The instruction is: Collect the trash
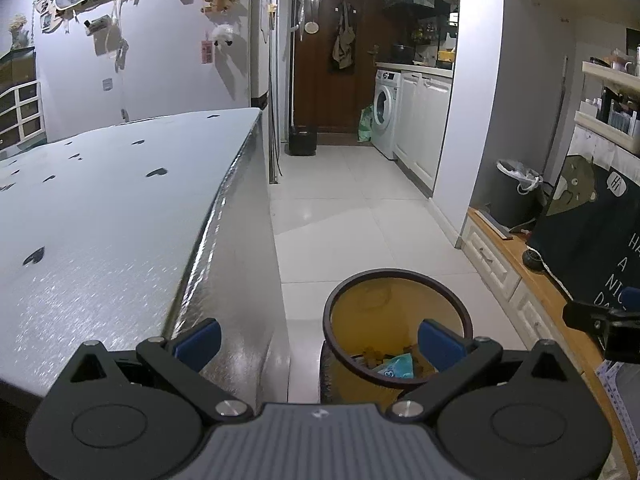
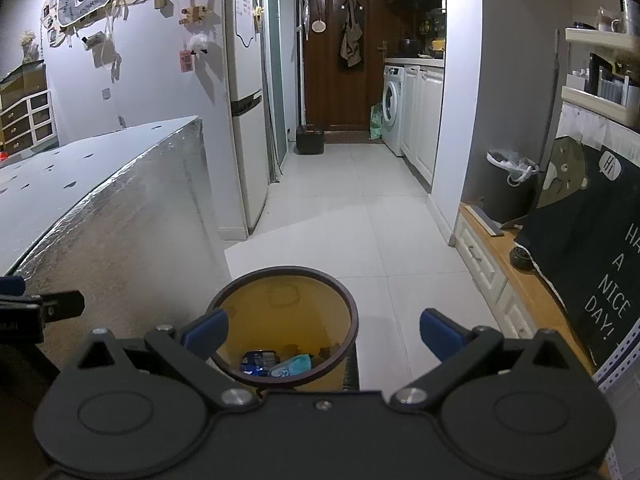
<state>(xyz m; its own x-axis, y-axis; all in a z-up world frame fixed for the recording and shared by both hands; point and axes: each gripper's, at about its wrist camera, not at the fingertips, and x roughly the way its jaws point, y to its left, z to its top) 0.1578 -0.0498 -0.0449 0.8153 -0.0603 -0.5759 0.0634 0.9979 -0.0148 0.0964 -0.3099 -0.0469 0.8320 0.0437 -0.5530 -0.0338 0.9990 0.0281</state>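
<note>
Over on the left, the tabletop (image 1: 100, 240) takes up most of the left wrist view, covered in a shiny silver sheet with little dark heart shapes on it, and nothing else sitting on the part that shows. The left claw (image 1: 318, 342) hovers right at its near corner, spread wide with nothing between the blue fingers (image 1: 199, 342). Just right of the tabletop edge, down on the white floor tiles (image 1: 340, 208), stands the trash bin (image 1: 400, 304): yellow inside, dark ring around the rim. A light blue wrapper (image 1: 394, 366) and some brownish scraps lie at the bottom. In the right wrist view the same bin sits pretty much straight below the right claw (image 2: 324, 334), which is also wide open and empty. From that angle there's a dark blue packet (image 2: 259, 360) next to the light blue one in the bin. Further right, a wooden bench (image 2: 520, 272) runs along the wall with a second, dark bin (image 2: 508, 188) and a black "nice day" cloth (image 2: 592, 264) on it.
</note>
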